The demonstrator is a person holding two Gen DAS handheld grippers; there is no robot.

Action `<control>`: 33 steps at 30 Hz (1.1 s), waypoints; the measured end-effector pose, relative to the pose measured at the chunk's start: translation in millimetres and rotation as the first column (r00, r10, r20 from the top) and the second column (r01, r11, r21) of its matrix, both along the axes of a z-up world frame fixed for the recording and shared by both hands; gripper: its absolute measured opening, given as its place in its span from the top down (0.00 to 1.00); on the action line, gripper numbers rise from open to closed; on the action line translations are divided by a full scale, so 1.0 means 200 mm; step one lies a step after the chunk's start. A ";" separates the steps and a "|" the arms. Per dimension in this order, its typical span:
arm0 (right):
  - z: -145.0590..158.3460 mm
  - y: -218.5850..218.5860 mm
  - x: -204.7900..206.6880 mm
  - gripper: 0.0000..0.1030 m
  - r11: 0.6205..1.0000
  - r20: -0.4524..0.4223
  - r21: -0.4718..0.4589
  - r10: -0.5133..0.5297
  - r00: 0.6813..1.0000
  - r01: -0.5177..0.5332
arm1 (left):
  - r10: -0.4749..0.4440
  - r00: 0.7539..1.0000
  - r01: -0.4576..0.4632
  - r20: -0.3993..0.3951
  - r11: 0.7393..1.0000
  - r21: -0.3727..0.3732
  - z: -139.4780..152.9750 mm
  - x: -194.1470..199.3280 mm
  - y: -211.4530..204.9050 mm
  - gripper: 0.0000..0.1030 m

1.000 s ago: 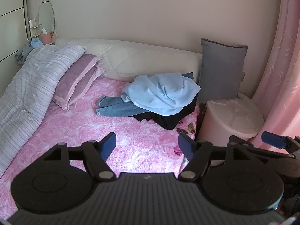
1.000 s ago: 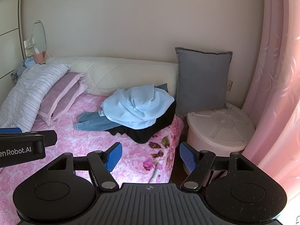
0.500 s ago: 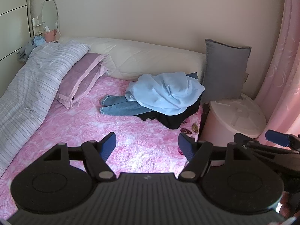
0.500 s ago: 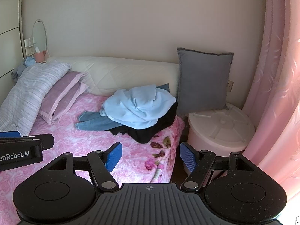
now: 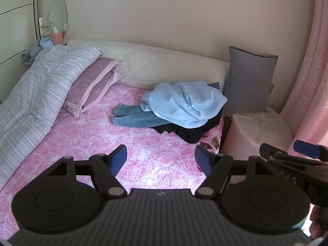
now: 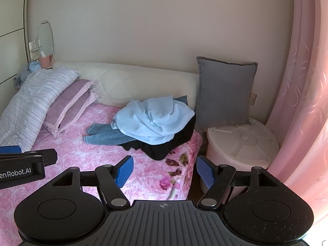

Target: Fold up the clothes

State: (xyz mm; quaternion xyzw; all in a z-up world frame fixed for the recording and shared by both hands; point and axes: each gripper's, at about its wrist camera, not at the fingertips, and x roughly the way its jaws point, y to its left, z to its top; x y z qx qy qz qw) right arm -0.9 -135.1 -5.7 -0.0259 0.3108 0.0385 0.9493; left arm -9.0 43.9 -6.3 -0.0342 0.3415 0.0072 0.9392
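Nearest the cameras, the left gripper (image 5: pixel 161 156) and the right gripper (image 6: pixel 165 171) both hover over the near part of the pink rose-patterned fleece bedspread (image 5: pixel 92 143), each with its blue-padded fingers spread wide and nothing between them.

Farther up the bed, well apart from both grippers, lies the heap of clothes, crumpled and not folded, close to the bed's right edge and just short of the cream quilted headboard cushion (image 5: pixel 164 65). A black garment (image 6: pixel 170 145) sits lowest, sagging toward the edge. Faded blue denim jeans (image 5: pixel 135 119) run out from under the heap, their long axis lying roughly across the bed, hems pointing left toward the mauve pillow (image 5: pixel 92 84). On top is draped a pale blue soft sweatshirt (image 6: pixel 153 121), bunched so that its collar and sleeves cannot be told.

The sweatshirt looks light and limp; it should lift easily by a pinch on a raised fold. The denim is likely heavier and stiffer, best taken at the hems or waistband.

Beyond stands an upright grey square cushion (image 6: pixel 223 92).
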 end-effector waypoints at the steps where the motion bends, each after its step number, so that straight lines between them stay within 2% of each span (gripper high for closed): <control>1: 0.00 0.00 0.00 0.30 1.000 0.000 -0.001 0.001 1.000 -0.001 | 0.001 1.000 -0.001 0.001 1.000 -0.001 0.00 0.00 0.01 0.32; 33: 0.05 0.12 0.01 0.30 0.999 0.019 -0.040 -0.033 0.999 0.034 | -0.019 1.000 0.020 0.019 0.998 -0.060 -0.02 0.01 0.14 0.32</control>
